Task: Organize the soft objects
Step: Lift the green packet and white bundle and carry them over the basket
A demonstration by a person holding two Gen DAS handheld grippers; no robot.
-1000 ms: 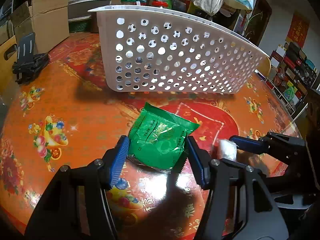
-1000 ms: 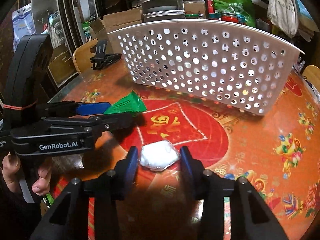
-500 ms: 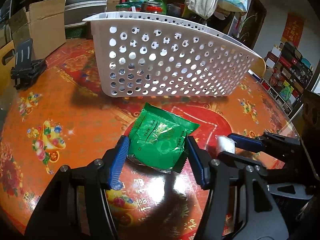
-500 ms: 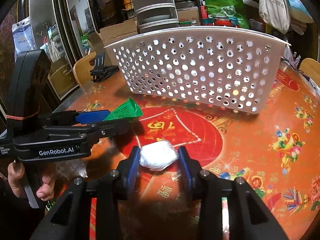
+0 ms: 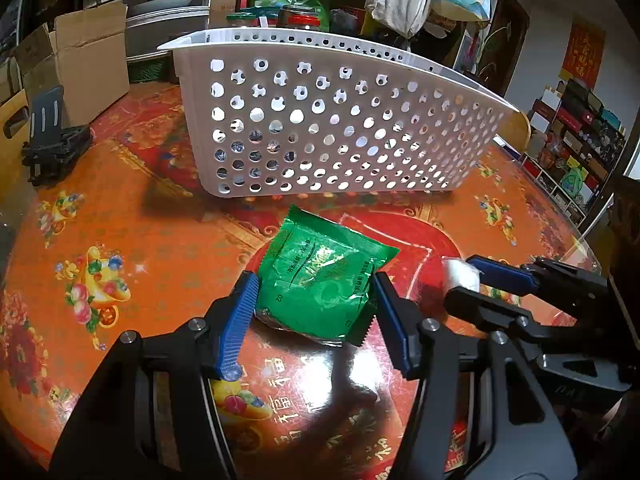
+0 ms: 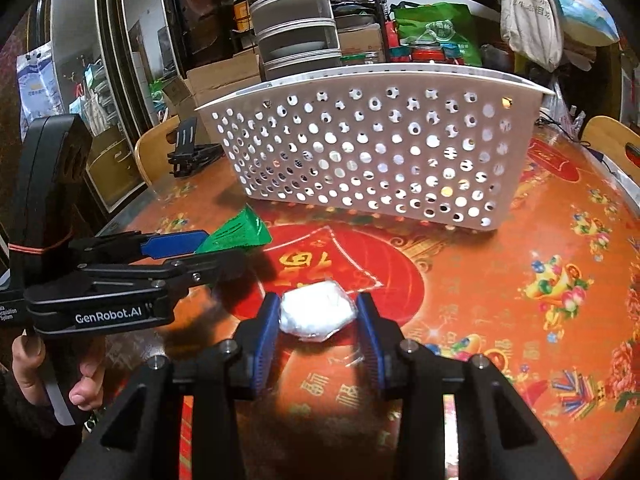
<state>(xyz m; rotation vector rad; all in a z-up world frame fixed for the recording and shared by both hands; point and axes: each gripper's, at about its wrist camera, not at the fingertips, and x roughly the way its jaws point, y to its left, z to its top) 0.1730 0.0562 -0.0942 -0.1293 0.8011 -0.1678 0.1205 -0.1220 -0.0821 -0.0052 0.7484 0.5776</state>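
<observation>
Ideally each clamped gripper, left gripper (image 5: 314, 306) pinching the green packet (image 5: 320, 280) and right gripper (image 6: 318, 322) the white pouch (image 6: 318, 312), clears the basket (image 6: 372, 156) rim before letting go.

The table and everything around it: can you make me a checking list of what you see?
Surface: round table with orange-red patterned cover, glossy.
Job's things: green packet between left gripper fingers; white packet between right gripper fingers; white holed basket behind them.
Clutter: black stand at the table's edge.
Grippers: each closed on its packet.
Cables: nothing seen.
Surroundings: cardboard box, stacked containers, shelves.
</observation>
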